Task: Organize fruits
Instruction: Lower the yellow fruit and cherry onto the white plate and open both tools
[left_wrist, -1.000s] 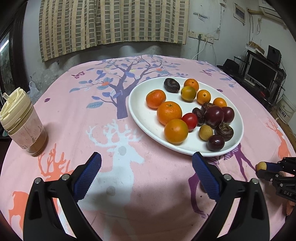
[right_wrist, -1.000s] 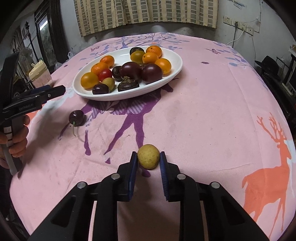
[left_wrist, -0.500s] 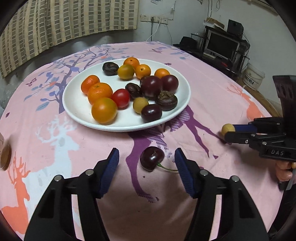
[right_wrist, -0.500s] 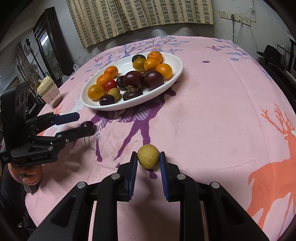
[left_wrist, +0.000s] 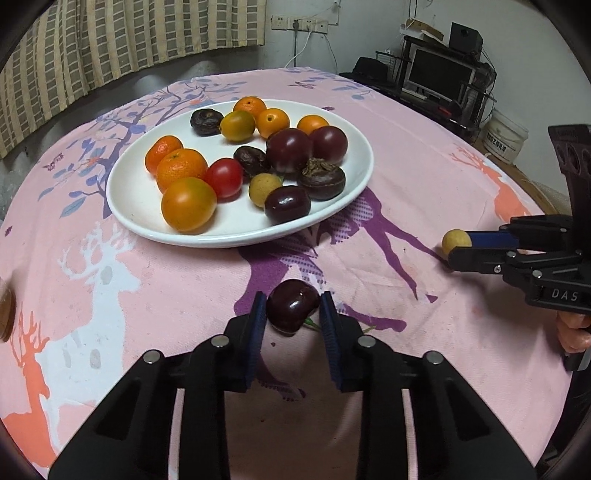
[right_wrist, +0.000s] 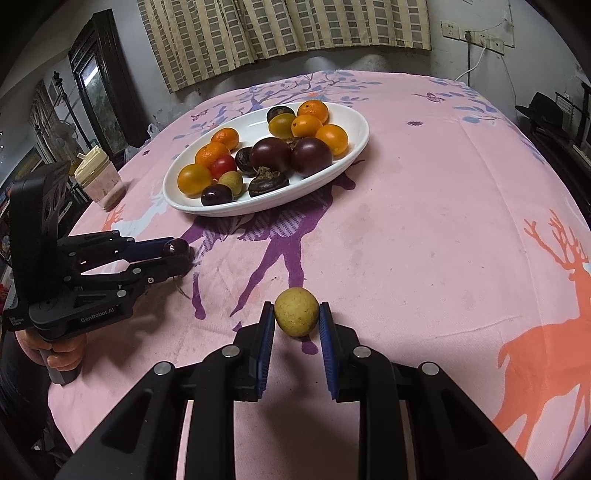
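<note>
Grip matters first: your left gripper (left_wrist: 292, 318) has its blue pads pressed on the dark red glossy cherry (left_wrist: 292, 309), low over the pink deer-print tablecloth (left_wrist: 406, 192), so lift straight before swinging. Your right gripper (right_wrist: 296, 325) is clamped on the small yellow-brown round fruit (right_wrist: 296, 312), also near the cloth. Carry both high enough to clear the rim of the white oval plate (left_wrist: 125, 206); its bare patch lies on the near left. Cloth between grippers and plate is free.
</note>
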